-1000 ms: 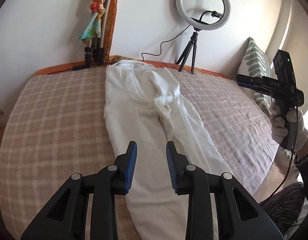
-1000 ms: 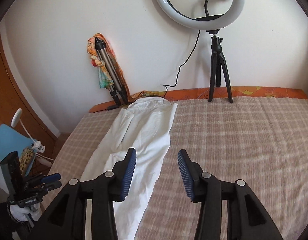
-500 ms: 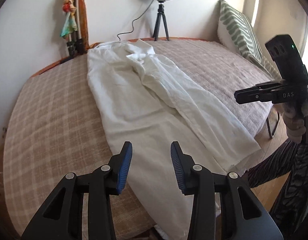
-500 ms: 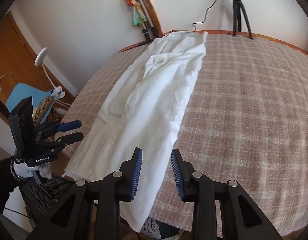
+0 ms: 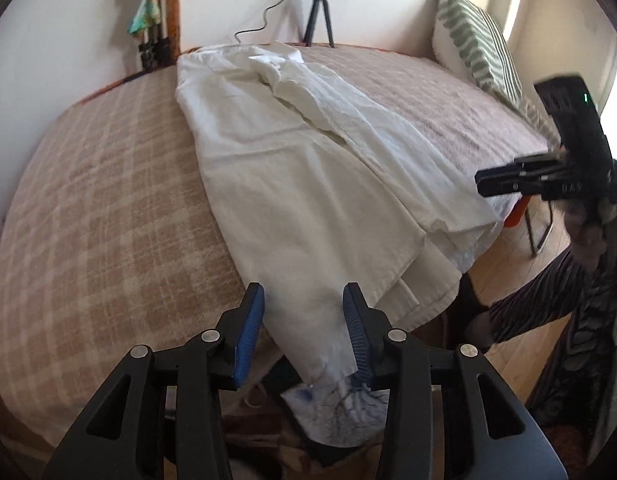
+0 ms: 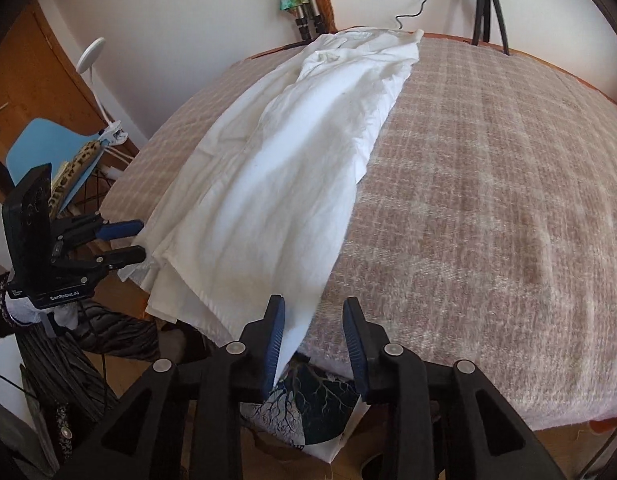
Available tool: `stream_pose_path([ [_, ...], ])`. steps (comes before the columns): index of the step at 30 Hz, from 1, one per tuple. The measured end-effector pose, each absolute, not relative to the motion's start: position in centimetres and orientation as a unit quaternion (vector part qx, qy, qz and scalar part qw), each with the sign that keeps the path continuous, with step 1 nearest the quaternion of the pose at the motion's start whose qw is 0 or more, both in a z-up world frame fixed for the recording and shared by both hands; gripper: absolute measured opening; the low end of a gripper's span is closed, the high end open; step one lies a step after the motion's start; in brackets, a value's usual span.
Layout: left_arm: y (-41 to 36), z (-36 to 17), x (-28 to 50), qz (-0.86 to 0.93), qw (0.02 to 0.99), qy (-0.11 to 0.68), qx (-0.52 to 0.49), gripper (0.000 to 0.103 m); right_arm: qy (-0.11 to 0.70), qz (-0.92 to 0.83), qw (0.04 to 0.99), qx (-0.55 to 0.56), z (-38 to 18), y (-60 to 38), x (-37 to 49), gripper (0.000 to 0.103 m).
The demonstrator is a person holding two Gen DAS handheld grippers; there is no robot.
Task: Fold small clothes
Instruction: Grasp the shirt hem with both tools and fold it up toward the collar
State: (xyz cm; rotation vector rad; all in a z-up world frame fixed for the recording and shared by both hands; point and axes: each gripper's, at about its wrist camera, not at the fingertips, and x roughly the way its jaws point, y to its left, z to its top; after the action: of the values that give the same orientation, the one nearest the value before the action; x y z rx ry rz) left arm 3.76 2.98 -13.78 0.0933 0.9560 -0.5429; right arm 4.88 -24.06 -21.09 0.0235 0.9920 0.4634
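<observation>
White trousers (image 5: pixel 292 168) lie lengthwise, hems overhanging bed (image 5: pixel 100 208).

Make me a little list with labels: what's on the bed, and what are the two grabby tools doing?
Clothing: white trousers, lying lengthwise on the bed, leg ends hanging over the near edge
Bed cover: beige checked blanket
Left tool: open, one leg end between its fingers, not yet gripped
Right tool: open, at the other leg end by the bed's edge
Pillow: green striped pillow, at the far corner
Also there: ring light tripod near the wall
</observation>
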Motion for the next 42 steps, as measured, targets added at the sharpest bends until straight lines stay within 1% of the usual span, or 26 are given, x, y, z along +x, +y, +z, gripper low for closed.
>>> stream_pose_path([
  [1,3.9,-13.6,4.1,-0.25,0.849,0.465,0.011,0.04,0.47,0.22,0.854,0.024,-21.0,-24.7,5.0,0.041],
  [3,5.6,-14.0,4.7,-0.245,0.834,0.491,-0.055,0.04,0.476,0.229,0.847,0.062,-21.1,-25.8,5.5,0.042],
  [5,6.5,-14.9,5.1,-0.243,0.816,0.514,-0.099,0.04,0.491,0.242,0.832,0.094,-21.6,-26.5,6.2,0.042],
  [9,6.7,-15.5,4.8,-0.258,0.802,0.523,-0.129,0.04,0.499,0.257,0.819,0.119,-22.2,-26.3,6.5,0.041],
  [10,6.6,-15.6,4.8,-0.265,0.798,0.525,-0.131,0.04,0.501,0.265,0.814,0.127,-22.3,-26.3,6.5,0.037],
  [11,6.4,-15.7,4.7,-0.27,0.794,0.527,-0.134,0.037,0.505,0.273,0.808,0.134,-22.4,-26.1,6.5,0.034],
  [13,6.1,-16.2,4.7,-0.276,0.786,0.535,-0.141,0.036,0.51,0.287,0.799,0.138,-22.8,-25.2,6.5,0.017],
  [14,6.0,-16.2,4.7,-0.276,0.784,0.537,-0.144,0.026,0.511,0.287,0.799,0.134,-23.0,-24.7,6.4,0.014],
  [15,5.9,-16.3,4.7,-0.273,0.784,0.539,-0.144,0.014,0.509,0.286,0.801,0.131,-23.0,-24.4,6.4,0.008],
  [16,6.0,-16.1,4.6,-0.274,0.785,0.534,-0.151,0.011,0.511,0.285,0.799,0.136,-23.0,-24.4,6.3,0.002],
  [17,6.4,-15.7,4.2,-0.276,0.787,0.528,-0.159,0.008,0.509,0.289,0.797,0.15,-22.7,-24.8,6.1,0.002],
  [19,6.5,-14.9,3.9,-0.282,0.795,0.514,-0.157,0.008,0.495,0.295,0.799,0.173,-21.7,-25.9,5.5,0.001],
  [21,6.1,-14.9,3.7,-0.284,0.801,0.509,-0.135,0.008,0.492,0.28,0.808,0.164,-21.3,-26.5,5.0,0.001],
  [23,5.8,-15.4,4.0,-0.286,0.797,0.514,-0.136,0.008,0.504,0.279,0.801,0.163,-22.0,-26.5,5.2,0.001],
  [26,5.9,-15.2,4.3,-0.284,0.794,0.518,-0.141,0.014,0.526,0.279,0.791,0.143,-22.5,-25.7,5.1,0.02],
  [27,6.0,-14.9,4.5,-0.282,0.795,0.518,-0.142,0.023,0.528,0.282,0.788,0.144,-22.5,-25.7,4.9,0.029],
  [28,6.4,-14.9,4.5,-0.281,0.796,0.516,-0.146,0.028,0.525,0.287,0.787,0.149,-22.3,-25.9,4.8,0.034],
  [29,6.9,-14.8,4.7,-0.281,0.796,0.513,-0.155,0.035,0.527,0.289,0.786,0.148,-22.2,-25.9,4.7,0.034],
  [32,7.4,-15.3,5.3,-0.288,0.78,0.521,-0.192,0.035,0.536,0.299,0.771,0.168,-23.0,-26.4,4.7,0.032],
  [33,7.2,-15.5,5.4,-0.294,0.774,0.525,-0.195,0.032,0.541,0.303,0.765,0.173,-23.2,-26.3,4.8,0.029],
  [34,6.7,-15.7,5.4,-0.298,0.77,0.531,-0.19,0.032,0.543,0.308,0.762,0.175,-23.4,-26.1,4.8,0.024],
  [35,6.5,-15.8,5.5,-0.305,0.766,0.533,-0.189,0.03,0.545,0.311,0.759,0.174,-23.5,-25.9,4.8,0.022],
  [37,5.8,-16.1,5.5,-0.311,0.761,0.539,-0.185,0.019,0.551,0.317,0.752,0.173,-23.8,-25.3,5.0,0.013],
  [38,5.8,-16.1,5.5,-0.313,0.759,0.54,-0.185,0.01,0.552,0.322,0.749,0.174,-23.9,-25.0,5.0,0.01],
  [42,5.7,-15.3,5.5,-0.324,0.757,0.53,-0.202,0.007,0.535,0.341,0.745,0.203,-23.0,-24.2,5.0,0.006],
])
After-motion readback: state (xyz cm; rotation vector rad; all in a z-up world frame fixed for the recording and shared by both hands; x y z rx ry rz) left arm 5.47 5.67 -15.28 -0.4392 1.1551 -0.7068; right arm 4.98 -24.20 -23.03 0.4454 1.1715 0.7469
